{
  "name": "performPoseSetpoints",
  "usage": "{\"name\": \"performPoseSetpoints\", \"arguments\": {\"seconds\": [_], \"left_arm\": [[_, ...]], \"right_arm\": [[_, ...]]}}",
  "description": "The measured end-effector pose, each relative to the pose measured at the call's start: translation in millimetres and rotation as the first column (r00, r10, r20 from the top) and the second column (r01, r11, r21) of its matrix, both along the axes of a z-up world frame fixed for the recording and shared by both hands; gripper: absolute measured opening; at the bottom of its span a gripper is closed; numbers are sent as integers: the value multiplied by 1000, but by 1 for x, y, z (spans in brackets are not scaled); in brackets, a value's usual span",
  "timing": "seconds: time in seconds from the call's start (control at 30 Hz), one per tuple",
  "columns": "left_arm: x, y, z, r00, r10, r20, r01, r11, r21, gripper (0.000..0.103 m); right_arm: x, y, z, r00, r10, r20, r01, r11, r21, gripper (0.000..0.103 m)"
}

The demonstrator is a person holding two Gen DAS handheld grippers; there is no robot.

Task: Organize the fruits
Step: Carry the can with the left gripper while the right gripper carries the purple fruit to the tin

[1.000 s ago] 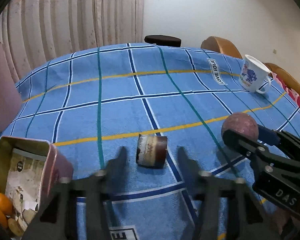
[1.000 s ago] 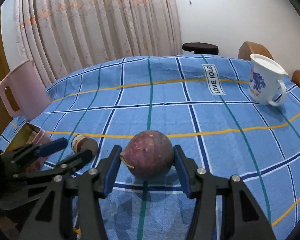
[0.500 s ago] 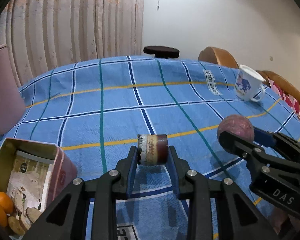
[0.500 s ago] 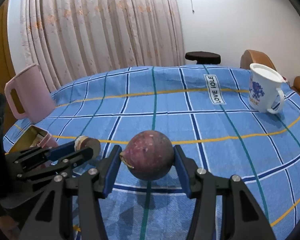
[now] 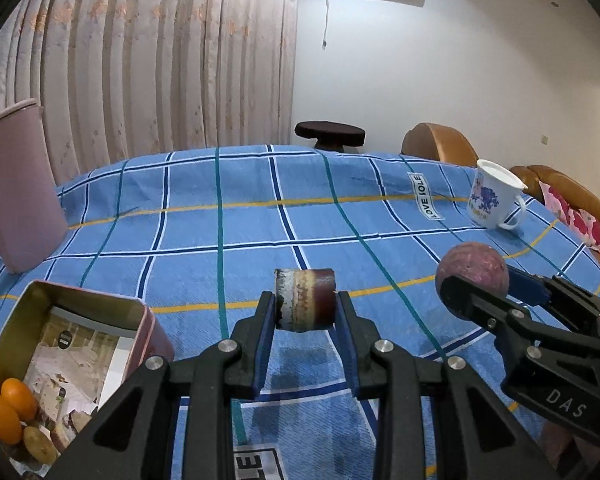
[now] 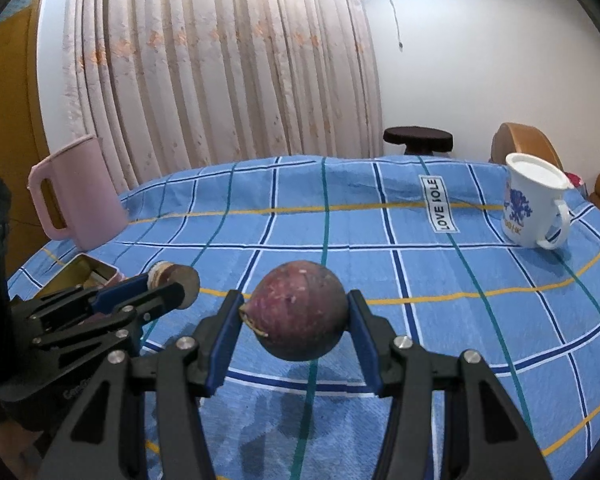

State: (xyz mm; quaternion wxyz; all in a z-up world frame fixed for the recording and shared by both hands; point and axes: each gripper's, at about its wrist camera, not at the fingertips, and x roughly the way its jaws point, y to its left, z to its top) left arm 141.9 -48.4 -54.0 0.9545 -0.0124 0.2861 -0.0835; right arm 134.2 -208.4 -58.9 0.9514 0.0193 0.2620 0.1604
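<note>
A short brown cylinder-shaped piece (image 5: 305, 305) with a whitish end hangs just above the blue checked cloth, and my left gripper (image 5: 304, 308) is shut on its two flat ends. In the right wrist view the same piece (image 6: 176, 276) shows at the tip of the left gripper (image 6: 168, 285). My right gripper (image 6: 296, 318) is shut on a round purple fruit (image 6: 300, 312), held clear of the cloth. In the left wrist view that fruit (image 5: 473, 268) is to the right of the piece. An open tin (image 5: 84, 300) at lower left holds oranges (image 5: 18, 400) and other small fruit.
A pink jug (image 5: 16, 192) stands at the left edge of the table behind the tin. A white mug (image 6: 532, 204) with a blue print stands at the far right. A dark stool (image 6: 418, 138) and brown chairs (image 5: 436, 140) lie beyond the table.
My left gripper closed on the brown piece and lifted it off the cloth. The right gripper kept its hold on the purple fruit. Both views now show more of the wall.
</note>
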Motion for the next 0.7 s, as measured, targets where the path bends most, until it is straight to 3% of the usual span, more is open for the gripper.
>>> {"name": "performPoseSetpoints", "arguments": {"seconds": [0.7], "left_arm": [[-27,-2,11,990,25,135,-28,999,21,32]], "right_arm": [[-24,3,11,990,15,138,-14,1000,-13,55]]}}
